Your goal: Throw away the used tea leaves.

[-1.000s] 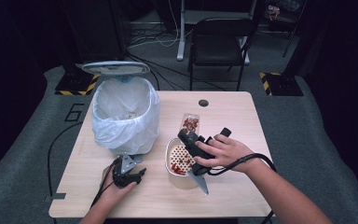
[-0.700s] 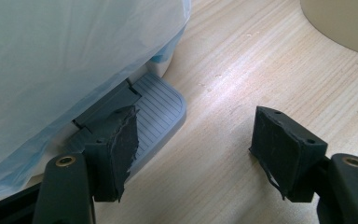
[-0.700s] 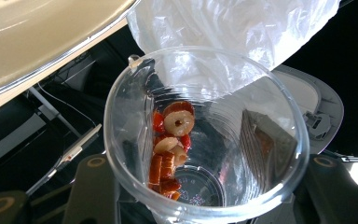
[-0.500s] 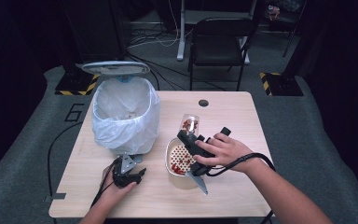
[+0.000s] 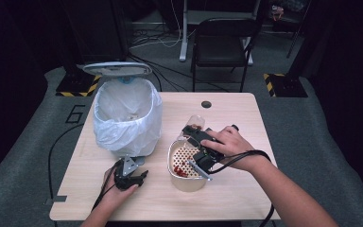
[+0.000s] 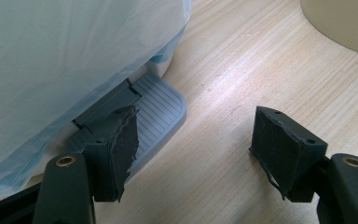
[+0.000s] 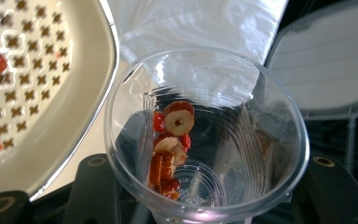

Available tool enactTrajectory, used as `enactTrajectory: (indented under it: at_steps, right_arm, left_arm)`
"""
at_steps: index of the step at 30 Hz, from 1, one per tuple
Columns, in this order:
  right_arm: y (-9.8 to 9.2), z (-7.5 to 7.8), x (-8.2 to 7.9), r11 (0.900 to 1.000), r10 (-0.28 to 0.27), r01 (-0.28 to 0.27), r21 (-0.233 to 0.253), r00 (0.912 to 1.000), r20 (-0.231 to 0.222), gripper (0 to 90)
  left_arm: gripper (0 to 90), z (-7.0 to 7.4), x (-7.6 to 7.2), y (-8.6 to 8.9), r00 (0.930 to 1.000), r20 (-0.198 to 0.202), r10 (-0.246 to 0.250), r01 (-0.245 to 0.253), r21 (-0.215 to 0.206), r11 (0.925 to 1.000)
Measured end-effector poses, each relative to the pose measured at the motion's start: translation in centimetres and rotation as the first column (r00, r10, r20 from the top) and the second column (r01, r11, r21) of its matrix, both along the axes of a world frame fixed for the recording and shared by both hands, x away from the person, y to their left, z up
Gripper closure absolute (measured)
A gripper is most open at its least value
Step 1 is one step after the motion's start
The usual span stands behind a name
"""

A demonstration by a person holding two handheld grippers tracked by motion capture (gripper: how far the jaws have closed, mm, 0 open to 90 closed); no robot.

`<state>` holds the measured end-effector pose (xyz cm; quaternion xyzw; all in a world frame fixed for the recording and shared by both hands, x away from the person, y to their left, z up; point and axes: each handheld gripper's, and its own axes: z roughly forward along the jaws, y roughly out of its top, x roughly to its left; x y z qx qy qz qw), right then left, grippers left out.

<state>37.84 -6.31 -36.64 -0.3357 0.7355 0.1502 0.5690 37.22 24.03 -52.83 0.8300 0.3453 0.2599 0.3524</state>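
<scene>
High view: right gripper (image 5: 196,134) clamped on a clear plastic cup (image 5: 195,124), tipped over the rim of the beige strainer bowl (image 5: 187,182) just below it; left gripper (image 5: 131,178) rested on the table (image 5: 246,118) — just in front of the lined pedal bin (image 5: 127,116).

Left gripper view: jaws spread, nothing between; bin pedal (image 6: 156,109) just beyond the left jaw.

Right gripper view: cup (image 7: 205,135) gripped between the jaws — red date slices (image 7: 170,149) clinging inside, strainer (image 7: 32,88) off to the left.

Clear cup (image 7: 205,135) with red date slices (image 7: 170,149)
</scene>
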Motion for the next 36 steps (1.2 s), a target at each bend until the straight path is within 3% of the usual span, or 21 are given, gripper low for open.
enactTrajectory:
  at_steps: [4, 7, 9, 12, 13, 14, 15, 17, 18, 19, 20, 21, 22, 25, 26, 27, 28, 31, 33, 35, 36]
  right_arm:
    - [-0.3, 0.9, 0.7, 0.995, -0.012, 0.022, 0.096, 0.9937, -0.111, 44.7]
    - [-0.5, 1.4, 1.3, 0.986, -0.009, 0.041, 0.160, 0.9804, -0.197, 44.7]
    - [-0.7, 1.7, 1.7, 0.977, -0.002, 0.060, 0.207, 0.9638, -0.267, 44.7]
    - [-0.9, 2.0, 2.4, 0.961, 0.005, 0.082, 0.264, 0.9489, -0.315, 44.7]
    - [-0.9, 2.0, 2.4, 0.961, 0.005, 0.082, 0.264, 0.9489, -0.315, 44.7]
    - [-1.0, 2.0, 2.6, 0.953, 0.007, 0.095, 0.286, 0.9412, -0.338, 44.7]
    - [-1.2, 2.0, 3.0, 0.938, 0.014, 0.118, 0.326, 0.9270, -0.375, 44.7]
    - [-1.4, 2.1, 3.3, 0.920, 0.020, 0.143, 0.365, 0.9133, -0.407, 44.7]
    - [-1.4, 2.1, 3.3, 0.920, 0.020, 0.143, 0.365, 0.9133, -0.407, 44.7]
    - [-1.5, 2.1, 3.5, 0.909, 0.027, 0.155, 0.387, 0.9046, -0.425, 44.7]
    - [-1.7, 2.1, 3.8, 0.891, 0.038, 0.178, 0.418, 0.8877, -0.459, 44.7]
    - [-1.8, 2.2, 3.9, 0.880, 0.044, 0.192, 0.434, 0.8768, -0.479, 44.7]
    - [-1.9, 2.2, 4.1, 0.865, 0.052, 0.218, 0.451, 0.8571, -0.513, 44.7]
    - [-2.2, 2.3, 4.5, 0.834, 0.081, 0.261, 0.486, 0.8130, -0.577, 44.7]
    - [-2.2, 2.4, 4.8, 0.825, 0.094, 0.269, 0.498, 0.8026, -0.589, 44.7]
    - [-2.4, 2.5, 5.1, 0.803, 0.113, 0.304, 0.512, 0.7661, -0.633, 44.7]
    - [-2.4, 2.5, 5.1, 0.803, 0.113, 0.304, 0.512, 0.7661, -0.633, 44.7]
    - [-2.7, 2.7, 5.5, 0.776, 0.145, 0.341, 0.531, 0.7235, -0.675, 44.7]
    - [-2.8, 2.8, 5.8, 0.766, 0.160, 0.353, 0.538, 0.7045, -0.691, 44.7]
    - [-2.9, 2.8, 6.1, 0.755, 0.175, 0.377, 0.537, 0.6734, -0.718, 44.7]
    - [-3.0, 2.9, 6.2, 0.751, 0.178, 0.385, 0.536, 0.6633, -0.727, 44.7]
  left_arm:
    - [31.4, 0.0, 0.0, 0.0, 1.0000, 0.000, 0.000, 0.000, 0.000, 1.0000]
    - [31.4, 0.0, 0.0, 0.0, 1.0000, 0.000, 0.000, 0.000, 0.000, 1.0000]
    - [31.4, 0.0, 0.0, 0.0, 1.0000, 0.000, 0.000, 0.000, 0.000, 1.0000]
    - [31.4, 0.0, 0.0, 0.0, 1.0000, 0.000, 0.000, 0.000, 0.000, 1.0000]
    - [31.4, 0.0, 0.0, 0.0, 1.0000, 0.000, 0.000, 0.000, 0.000, 1.0000]
    - [31.4, 0.0, 0.0, 0.0, 1.0000, 0.001, 0.000, 0.000, 0.000, 1.0000]
    - [31.4, 0.0, 0.0, 0.0, 1.0000, 0.000, -0.001, 0.001, 0.001, 1.0000]
    - [31.4, 0.0, 0.0, 0.0, 1.0000, 0.000, 0.000, 0.000, 0.000, 1.0000]
    - [31.4, 0.0, 0.0, 0.0, 1.0000, 0.000, 0.000, 0.000, 0.000, 1.0000]
    - [31.4, 0.0, 0.0, 0.0, 1.0000, -0.001, -0.002, 0.002, 0.000, 1.0000]
    - [31.4, 0.0, 0.0, 0.0, 1.0000, -0.001, -0.002, 0.002, -0.001, 1.0000]
    - [31.4, 0.0, 0.0, 0.0, 1.0000, -0.001, -0.002, 0.002, -0.001, 1.0000]
    - [31.4, 0.0, 0.0, 0.0, 1.0000, -0.001, -0.002, 0.002, -0.001, 1.0000]
    - [31.5, 0.0, 0.0, 0.0, 1.0000, -0.001, -0.002, 0.002, -0.001, 1.0000]
    - [31.4, 0.0, 0.0, 0.0, 1.0000, -0.001, -0.002, 0.002, -0.001, 1.0000]
    - [31.4, 0.0, 0.0, 0.0, 1.0000, -0.001, -0.002, 0.002, -0.001, 1.0000]
    - [31.4, 0.0, 0.0, 0.0, 1.0000, -0.001, -0.002, 0.002, -0.001, 1.0000]
    - [31.4, 0.0, 0.0, 0.0, 1.0000, -0.001, -0.002, 0.002, -0.001, 1.0000]
    - [31.4, 0.0, 0.0, 0.0, 1.0000, -0.001, -0.002, 0.002, -0.001, 1.0000]
    - [31.4, 0.0, 0.0, 0.0, 1.0000, -0.001, -0.002, 0.002, -0.001, 1.0000]
    - [31.4, 0.0, 0.0, 0.0, 1.0000, -0.001, -0.001, 0.001, -0.001, 1.0000]
